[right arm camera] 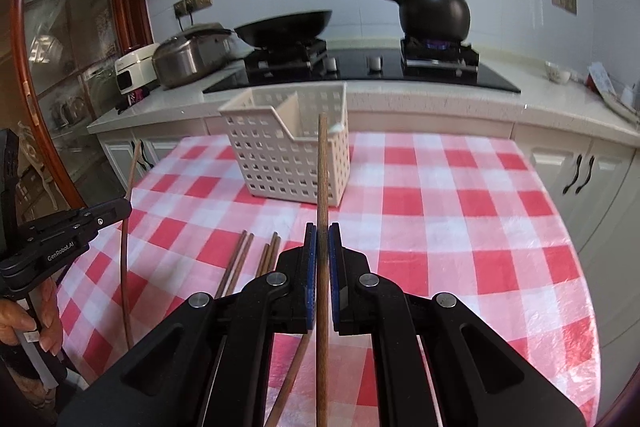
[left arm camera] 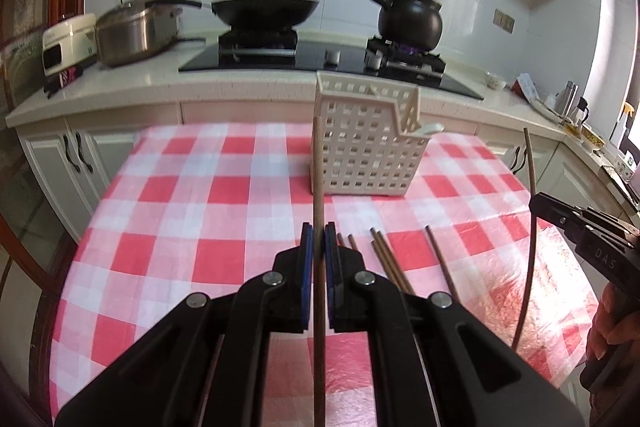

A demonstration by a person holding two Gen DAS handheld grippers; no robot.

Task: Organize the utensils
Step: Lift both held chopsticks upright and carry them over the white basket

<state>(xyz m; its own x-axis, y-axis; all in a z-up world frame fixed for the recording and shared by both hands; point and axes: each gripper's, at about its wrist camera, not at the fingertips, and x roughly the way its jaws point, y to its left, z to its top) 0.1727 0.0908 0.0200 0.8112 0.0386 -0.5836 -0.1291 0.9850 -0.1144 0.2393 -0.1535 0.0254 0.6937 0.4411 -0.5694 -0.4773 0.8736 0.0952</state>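
jaws of the left gripper (left arm camera: pixel 319 227) pinch 1 upright chopstick (left arm camera: pixel 318 179); right gripper (right arm camera: pixel 322 227) jaws likewise nip another chopstick (right arm camera: pixel 322 171), each nearly shut. ahead of both stands the white basket (left arm camera: pixel 360 151); loose chopsticks (left arm camera: pixel 386 259) lie on the checked cloth (left arm camera: pixel 192 227) beside the jaws

Bare checked cloth (right arm camera: pixel 460 207) lies open right of the basket (right arm camera: pixel 288 159) (loose chopsticks (right arm camera: pixel 244 259) clutter the left).
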